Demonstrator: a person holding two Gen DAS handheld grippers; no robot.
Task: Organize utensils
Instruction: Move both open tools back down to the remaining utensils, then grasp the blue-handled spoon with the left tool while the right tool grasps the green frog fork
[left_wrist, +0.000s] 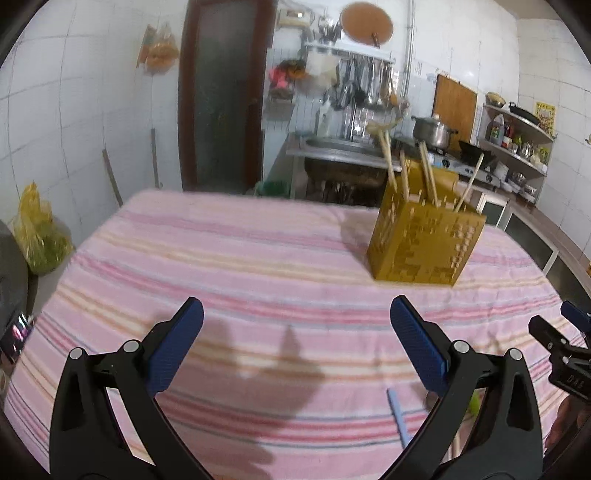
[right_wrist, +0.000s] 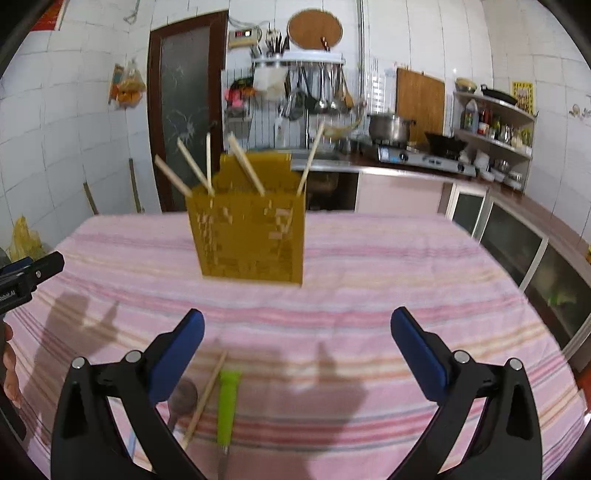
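Your right gripper (right_wrist: 297, 345) hangs with jaws spread wide and nothing between them; same for your left gripper (left_wrist: 295, 334), wide open, empty.

Nearest loose utensils lie just under your right gripper's left finger: a green-handled tool (right_wrist: 227, 406), 1 bare chopstick (right_wrist: 205, 398) touching or nearly touching it, and a dark spoon (right_wrist: 181, 400) partly hidden by the finger. A pale blue handle (left_wrist: 397, 417) shows low in the left view.

Risks, as judged:
- Chopstick and green handle sit so close that a wide-open grab may catch both, or pinch cloth.
- The striped tablecloth (right_wrist: 369, 266) is soft; pads pressing down could bunch it and roll the chopstick away.
- Both grippers sit near each other above the same cluster; they could collide if you reach together.

Farther out, mid-table, stands the yellow perforated holder (right_wrist: 251, 236), upright, with about 5 chopsticks (right_wrist: 245, 170) leaning outward at varied angles. Those splayed ends stand in the way of a drop from above; a knock could tip the light holder.

Behind: counter, stove, pot (right_wrist: 389, 127). Well apart, no interference.
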